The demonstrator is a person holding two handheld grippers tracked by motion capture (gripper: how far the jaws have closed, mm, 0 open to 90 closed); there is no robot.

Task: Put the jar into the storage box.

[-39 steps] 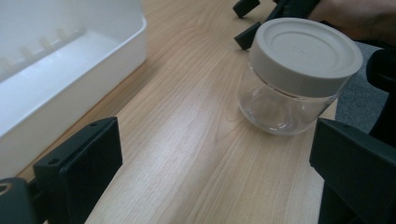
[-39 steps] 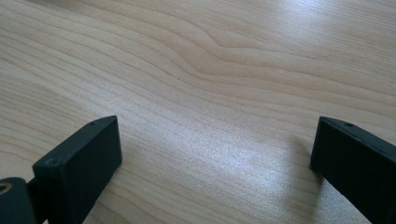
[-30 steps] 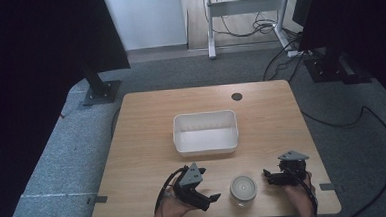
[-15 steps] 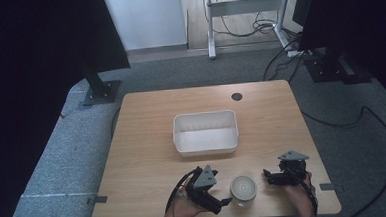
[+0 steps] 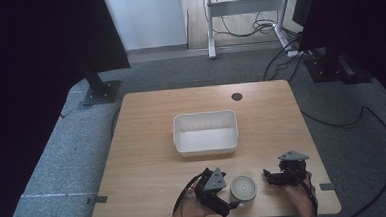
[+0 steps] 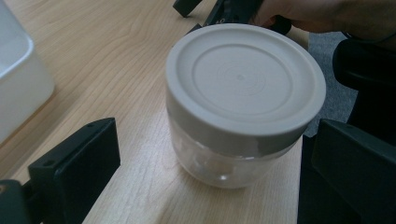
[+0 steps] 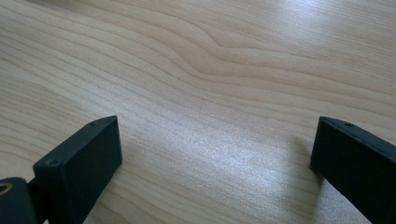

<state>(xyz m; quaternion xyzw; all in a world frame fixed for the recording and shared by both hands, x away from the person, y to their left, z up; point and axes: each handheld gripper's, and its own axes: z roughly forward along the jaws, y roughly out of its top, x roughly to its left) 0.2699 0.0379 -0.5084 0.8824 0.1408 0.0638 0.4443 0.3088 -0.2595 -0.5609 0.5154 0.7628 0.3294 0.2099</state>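
Clear jar (image 6: 243,107) stands between the open left hand-held gripper (image 6: 205,168) jaws.

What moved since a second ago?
The left claw slid right across the table up to the lidded jar; its open jaws now sit either side of the jar, not yet squeezing it. The right claw, the jar and the white tub stayed put.

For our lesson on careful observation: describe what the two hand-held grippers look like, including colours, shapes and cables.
Both the left gripper and the right gripper are black, each topped with a grey three-cornered plate. Each has two flat, blocky black jaws with small screw holes near the tips. Thin black cables loop from the left gripper. The forearms are bare, with no sleeves in sight.
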